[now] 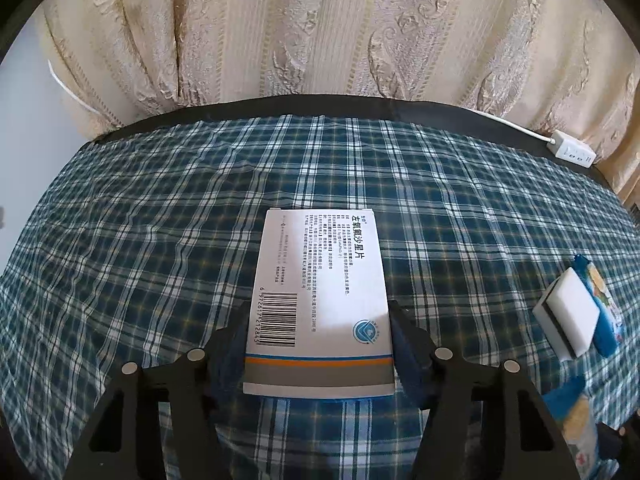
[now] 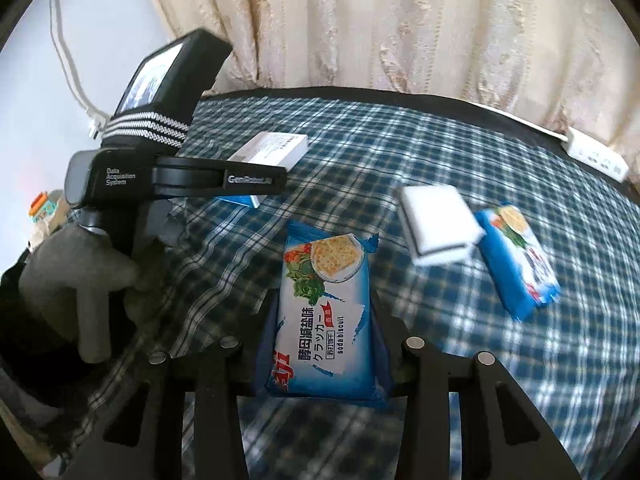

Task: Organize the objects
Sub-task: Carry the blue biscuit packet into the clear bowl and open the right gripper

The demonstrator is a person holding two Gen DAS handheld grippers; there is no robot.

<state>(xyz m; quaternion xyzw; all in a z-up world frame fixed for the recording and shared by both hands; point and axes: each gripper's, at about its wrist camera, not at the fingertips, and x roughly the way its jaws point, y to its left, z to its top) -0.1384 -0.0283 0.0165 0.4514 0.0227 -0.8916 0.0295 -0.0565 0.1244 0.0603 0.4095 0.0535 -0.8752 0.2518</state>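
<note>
My left gripper (image 1: 318, 320) is shut on a white medicine box (image 1: 320, 300) with a barcode and blue, orange and grey stripes, held over the blue plaid tablecloth (image 1: 160, 240). The right wrist view shows that box (image 2: 272, 150) in the left gripper (image 2: 276, 178) at the left. My right gripper (image 2: 324, 320) is shut on a blue soda biscuit pack (image 2: 324, 308), held just above the cloth. A white sponge with a dark layer (image 2: 440, 224) and a second blue biscuit pack (image 2: 518, 260) lie to the right, touching; both show in the left wrist view, sponge (image 1: 568, 312) and pack (image 1: 604, 304).
A cream curtain (image 1: 320, 28) hangs behind the table's dark far edge (image 1: 320, 106). A white power strip (image 2: 596, 158) with its cable lies at the back right edge. The person's grey-gloved hand (image 2: 76, 272) holds the left gripper's handle at the left.
</note>
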